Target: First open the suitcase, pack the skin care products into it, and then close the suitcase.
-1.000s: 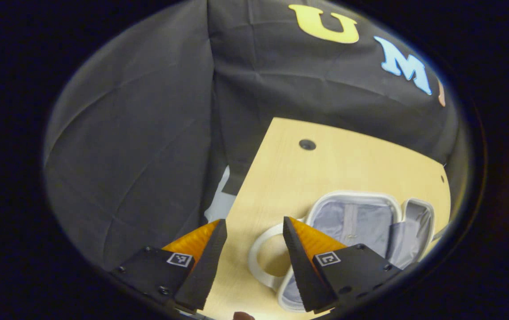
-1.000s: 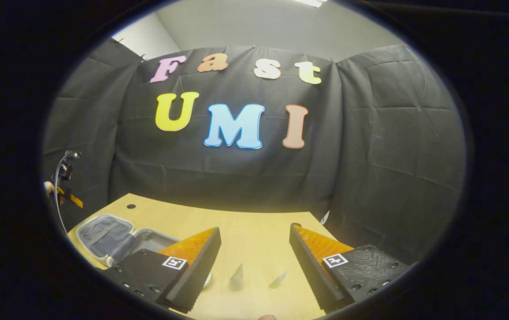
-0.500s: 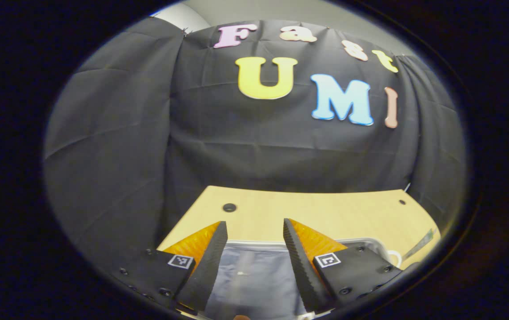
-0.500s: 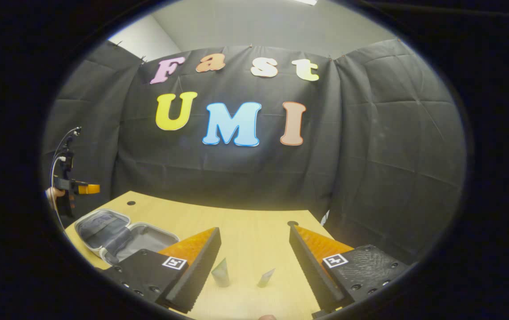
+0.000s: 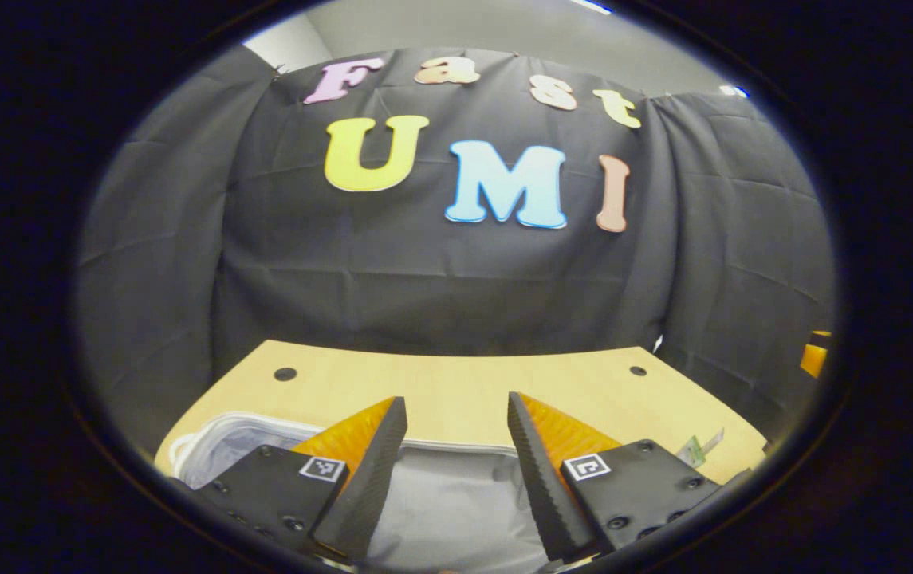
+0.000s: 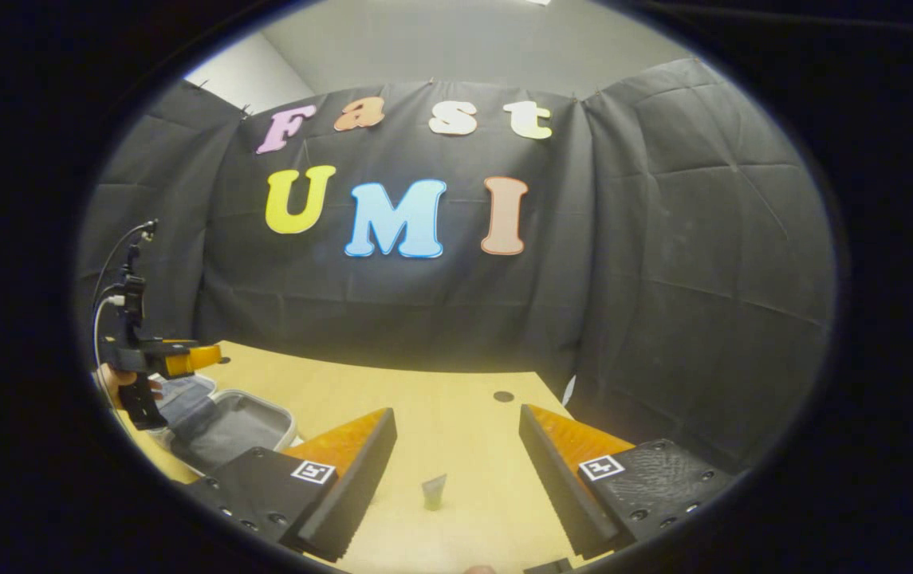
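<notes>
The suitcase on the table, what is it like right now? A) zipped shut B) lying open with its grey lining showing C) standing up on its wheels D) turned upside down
B: the suitcase lies open on the table, its grey lining facing up under the left tongs, which hang over it with nothing between them.

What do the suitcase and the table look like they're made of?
The suitcase looks like a hard pale shell, likely plastic, with a grey fabric lining that creases softly. The table looks like light wood laminate: smooth, even yellow, with a faint sheen.
</notes>
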